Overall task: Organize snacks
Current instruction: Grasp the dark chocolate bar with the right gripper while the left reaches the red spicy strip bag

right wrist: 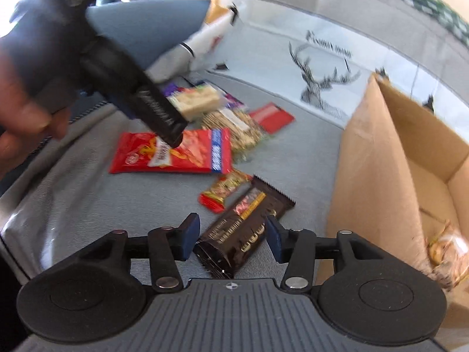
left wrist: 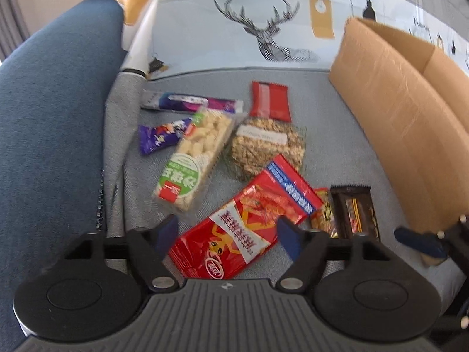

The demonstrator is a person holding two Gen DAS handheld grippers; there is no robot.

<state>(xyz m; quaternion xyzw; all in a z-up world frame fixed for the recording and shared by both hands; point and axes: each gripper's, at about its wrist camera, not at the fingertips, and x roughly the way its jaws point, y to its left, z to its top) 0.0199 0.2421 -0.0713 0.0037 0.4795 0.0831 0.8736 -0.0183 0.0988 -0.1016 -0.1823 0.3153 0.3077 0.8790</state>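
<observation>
Even, soft daylight fills both views, with weak shadows under the snacks. Glare whitens the upper left corners. Fisheye distortion bends the box [left wrist: 410,135] and cushion [left wrist: 49,117] at the edges. Motion blur smears the right wrist view, most on the hand [right wrist: 23,111].

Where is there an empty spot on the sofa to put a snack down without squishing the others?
Bare grey cushion lies between the oat bar packet and the cardboard box, and along the backrest behind the red packet. The middle is crowded: red shrimp-cracker bag, white puffed-snack pack, purple wrapper and dark chocolate bar lie close.
</observation>
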